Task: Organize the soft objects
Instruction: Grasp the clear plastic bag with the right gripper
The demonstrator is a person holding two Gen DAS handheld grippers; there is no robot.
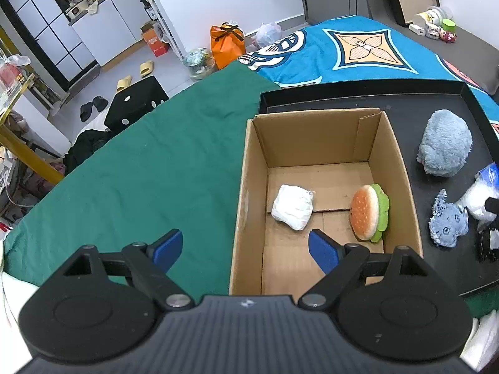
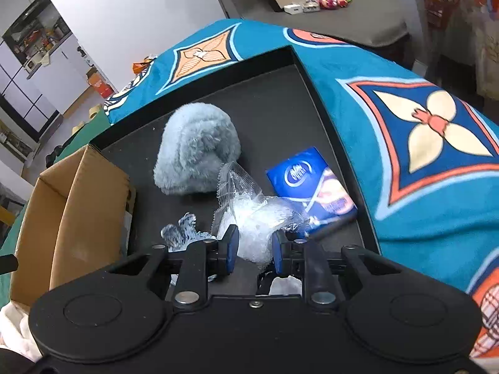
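Observation:
A cardboard box (image 1: 252, 187) holds a white wrapped bundle (image 1: 293, 207) and a plush hamburger (image 1: 369, 213). My left gripper (image 1: 246, 247) is open and empty over the box's near left edge. On the black tray (image 2: 280, 99) lie a fluffy grey-blue plush (image 2: 196, 151), a small blue patterned cloth (image 2: 181, 232), a blue tissue pack (image 2: 312, 187) and a clear plastic bag of white stuffing (image 2: 252, 218). My right gripper (image 2: 254, 254) is shut on that plastic bag. The box also shows in the right wrist view (image 2: 71, 215). The fluffy plush (image 1: 444, 143) and the cloth (image 1: 447, 221) show in the left view too.
The tray and box rest on a bed with a green sheet (image 1: 140, 171) and a teal patterned blanket (image 2: 421, 124). Past the bed's left edge are slippers, an orange bag (image 1: 226, 45) and a black dice-pattern stool (image 1: 137, 104). A dark table with small items (image 2: 321, 0) stands beyond.

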